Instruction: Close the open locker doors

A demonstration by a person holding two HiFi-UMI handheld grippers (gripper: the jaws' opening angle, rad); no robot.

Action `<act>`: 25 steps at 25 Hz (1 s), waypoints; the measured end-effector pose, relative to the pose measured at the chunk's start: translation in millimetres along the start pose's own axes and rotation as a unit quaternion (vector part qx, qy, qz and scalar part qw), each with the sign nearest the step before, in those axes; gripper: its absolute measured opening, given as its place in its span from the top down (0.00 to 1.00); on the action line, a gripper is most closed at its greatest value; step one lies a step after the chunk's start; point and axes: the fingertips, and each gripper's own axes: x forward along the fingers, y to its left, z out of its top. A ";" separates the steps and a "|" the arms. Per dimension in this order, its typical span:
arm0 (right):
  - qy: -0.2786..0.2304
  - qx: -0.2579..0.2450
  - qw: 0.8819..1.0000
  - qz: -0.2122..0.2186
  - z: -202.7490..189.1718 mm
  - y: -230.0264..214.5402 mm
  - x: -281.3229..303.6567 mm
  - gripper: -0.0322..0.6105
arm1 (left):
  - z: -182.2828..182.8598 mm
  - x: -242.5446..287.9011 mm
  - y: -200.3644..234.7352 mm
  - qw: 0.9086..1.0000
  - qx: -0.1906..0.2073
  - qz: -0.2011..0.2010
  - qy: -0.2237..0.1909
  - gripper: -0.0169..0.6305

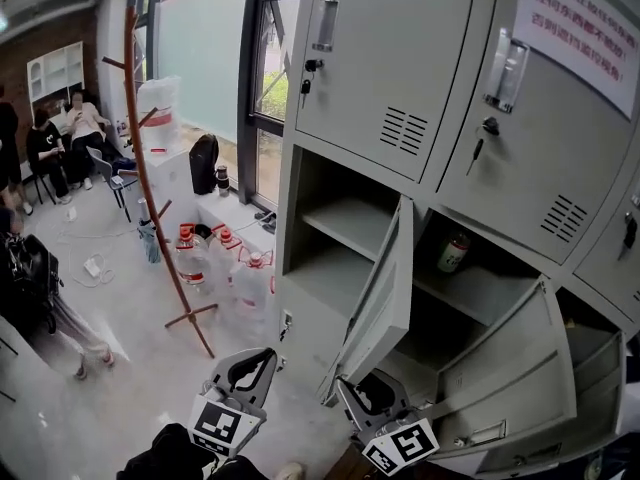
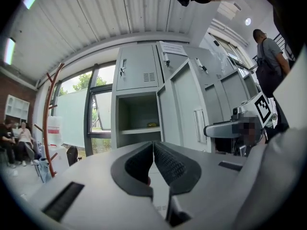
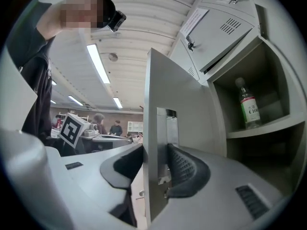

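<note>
Our right tongs (image 3: pixel 156 150) pinch the free edge of the open locker door (image 3: pixel 184 99) (a bottle (image 3: pixel 248 107) stands shelved behind it); our left tongs (image 2: pixel 153 147) are pressed together, empty.

Left gripper (image 2: pixel 153 145) and right gripper (image 3: pixel 156 150): grey shells, black ribbed pads (image 2: pixel 170 164), black-and-white marker cubes (image 1: pixel 222 423), plus a dark top (image 3: pixel 41 92).

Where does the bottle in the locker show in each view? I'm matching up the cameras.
Head view: bottle on a locker shelf, right of centre.
Left gripper view: not in it.
Right gripper view: upper right, on a shelf.
Shared landmark: the open locker door, in all three.
</note>
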 end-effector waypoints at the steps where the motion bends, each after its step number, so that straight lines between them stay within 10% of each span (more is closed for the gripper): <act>1: 0.002 -0.004 1.000 0.005 -0.4 2.7 2.8 0.69 | -0.4 -2.2 2.5 1.000 -0.001 0.006 0.000 0.93; 25: 0.015 -0.047 0.999 0.016 -5.9 43.1 108.1 0.74 | -16.6 -34.6 105.3 0.996 -0.015 0.087 0.004 0.93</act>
